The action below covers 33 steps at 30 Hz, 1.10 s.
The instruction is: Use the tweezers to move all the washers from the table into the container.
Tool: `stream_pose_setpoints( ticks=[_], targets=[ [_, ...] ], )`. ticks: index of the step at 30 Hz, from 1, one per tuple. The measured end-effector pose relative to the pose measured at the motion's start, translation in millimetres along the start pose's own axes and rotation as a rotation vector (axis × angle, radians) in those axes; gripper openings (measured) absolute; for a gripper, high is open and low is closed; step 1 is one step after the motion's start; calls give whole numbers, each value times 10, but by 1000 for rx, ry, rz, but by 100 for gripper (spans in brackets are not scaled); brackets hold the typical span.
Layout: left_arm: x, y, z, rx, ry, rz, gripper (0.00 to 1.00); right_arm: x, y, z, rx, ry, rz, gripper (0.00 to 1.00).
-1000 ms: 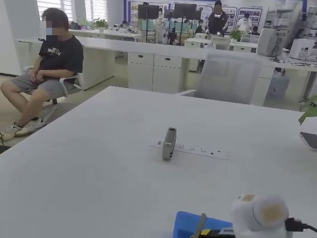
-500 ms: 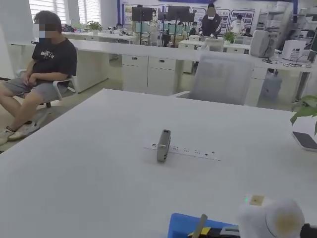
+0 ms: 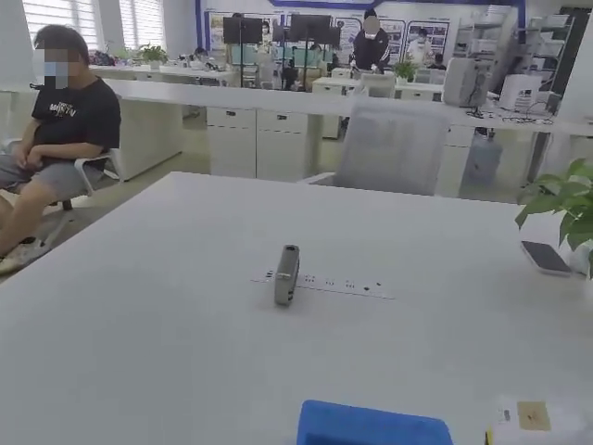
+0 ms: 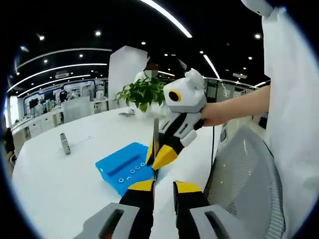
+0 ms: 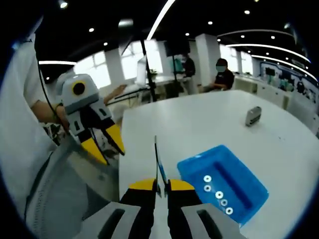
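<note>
Right gripper, clamped on thin metal tweezers, is pulling back from the shallow blue plastic container on the white desk, sitting lower in the head view than a second ago. Five small silver washers are lying inside, suggesting completion. Left gripper is hanging nearby, jaws apart.
</note>
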State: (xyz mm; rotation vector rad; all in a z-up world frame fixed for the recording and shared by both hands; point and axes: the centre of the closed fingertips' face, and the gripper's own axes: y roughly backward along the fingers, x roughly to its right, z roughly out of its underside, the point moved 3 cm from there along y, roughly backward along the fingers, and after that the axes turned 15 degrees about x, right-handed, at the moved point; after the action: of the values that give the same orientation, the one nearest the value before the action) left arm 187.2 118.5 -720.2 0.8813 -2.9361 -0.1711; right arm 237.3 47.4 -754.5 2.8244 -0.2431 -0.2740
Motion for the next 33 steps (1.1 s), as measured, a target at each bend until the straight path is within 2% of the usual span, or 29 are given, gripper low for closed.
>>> stream_pose_setpoints(
  ticks=[3, 5, 7, 12, 14, 15, 16, 17, 19, 22, 26, 28, 29, 31, 33],
  targets=[
    [33, -82, -136, 51, 45, 47, 0, -120, 35, 100, -30, 9, -28, 5],
    [40, -132, -189, 69, 71, 69, 0, -191, 50, 178, -60, 25, -51, 5],
    [49, -178, -203, 63, 83, 93, 0, -258, 75, 234, -91, 50, -77, 5],
    [128, -262, -239, 46, 58, 172, 0, -393, 115, 320, -146, 89, -122, 5],
    [197, -294, -295, 63, 66, 224, 0, -427, 118, 351, -157, 96, -130, 5],
    [278, -303, -327, 69, 95, 279, 2, -445, 122, 368, -165, 100, -136, 5],
    [298, -311, -328, 57, 118, 292, 5, -467, 124, 365, -172, 108, -140, 5],
    [272, -329, -331, 52, 119, 274, 10, -475, 129, 374, -180, 118, -142, 5],
    [281, -358, -334, 44, 117, 284, 16, -496, 143, 392, -204, 148, -150, 5],
    [340, -380, -303, 16, 114, 333, 11, -514, 156, 383, -207, 159, -152, 5],
    [458, -426, -204, -49, 80, 391, 11, -503, 181, 408, -235, 196, -151, 5],
    [467, -447, -167, -64, 52, 393, 2, -499, 188, 416, -244, 206, -152, 5],
    [464, -450, -163, -60, 45, 394, 0, -502, 194, 426, -252, 212, -156, 5],
    [425, -463, -143, -79, 58, 376, 0, -491, 195, 439, -258, 220, -151, 5],
    [413, -443, -125, -92, 40, 379, 0, -473, 202, 449, -263, 222, -141, 5]
  ],
)
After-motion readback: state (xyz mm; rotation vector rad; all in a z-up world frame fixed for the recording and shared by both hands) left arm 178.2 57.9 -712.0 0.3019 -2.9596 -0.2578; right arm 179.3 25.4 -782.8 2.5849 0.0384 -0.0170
